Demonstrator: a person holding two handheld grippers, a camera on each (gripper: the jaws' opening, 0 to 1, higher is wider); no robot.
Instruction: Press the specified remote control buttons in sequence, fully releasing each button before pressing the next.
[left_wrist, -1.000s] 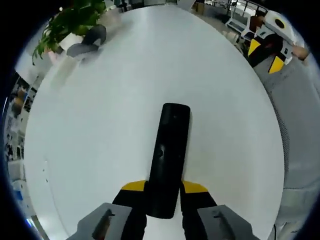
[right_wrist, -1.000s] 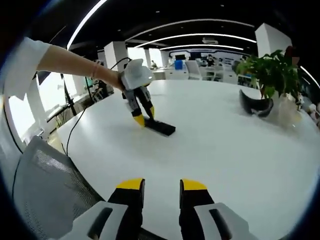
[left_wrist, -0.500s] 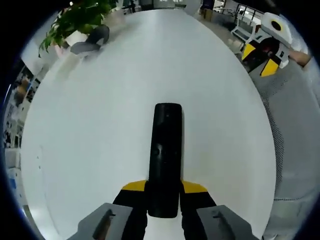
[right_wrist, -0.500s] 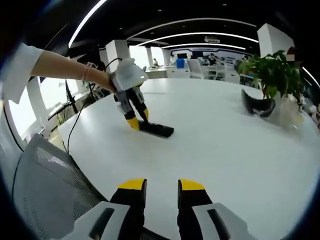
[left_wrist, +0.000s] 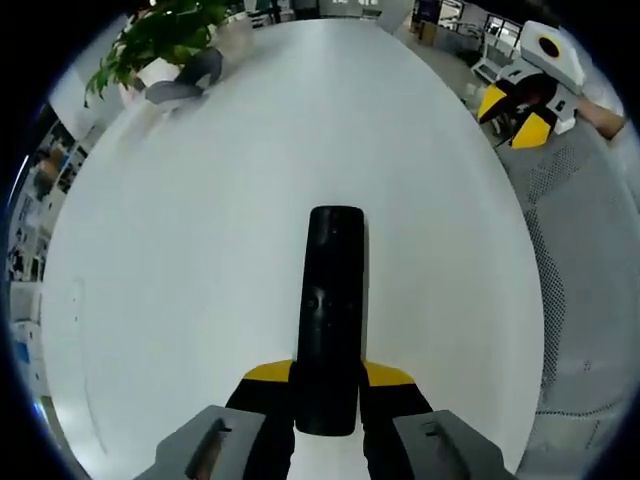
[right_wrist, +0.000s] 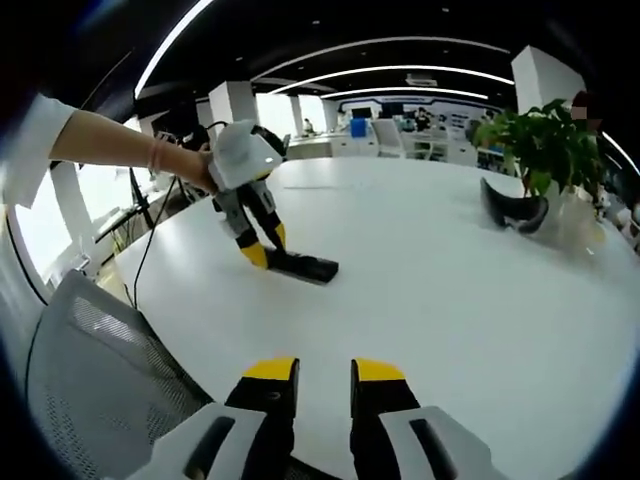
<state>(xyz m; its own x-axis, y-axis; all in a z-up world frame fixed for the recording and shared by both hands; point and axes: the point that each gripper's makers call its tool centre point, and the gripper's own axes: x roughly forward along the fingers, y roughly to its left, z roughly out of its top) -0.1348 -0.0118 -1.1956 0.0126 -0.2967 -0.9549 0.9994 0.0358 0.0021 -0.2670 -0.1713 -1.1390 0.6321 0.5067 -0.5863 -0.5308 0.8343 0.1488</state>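
A black remote control (left_wrist: 330, 300) lies along the white table (left_wrist: 180, 250), pointing away from me. My left gripper (left_wrist: 327, 374) is shut on its near end, with a yellow tip on each side. In the right gripper view a person's hand holds that left gripper (right_wrist: 255, 250) tilted down onto the remote (right_wrist: 305, 266) at the table's left part. My right gripper (right_wrist: 324, 368) hovers above the near table edge, its jaws a narrow gap apart with nothing between them. The same right gripper (left_wrist: 512, 115) is at the upper right of the left gripper view, away from the remote.
A potted plant (right_wrist: 545, 140) and a dark curved object (right_wrist: 510, 210) stand at the far side of the table. They are the plant (left_wrist: 160, 35) and dark object (left_wrist: 185, 80) in the left gripper view too. A grey mesh chair (right_wrist: 90, 380) stands at the near edge.
My right gripper's jaws have drawn a little closer together. In the right gripper view the left gripper and remote now sit slightly further left and lower. The left gripper's hold is unchanged.
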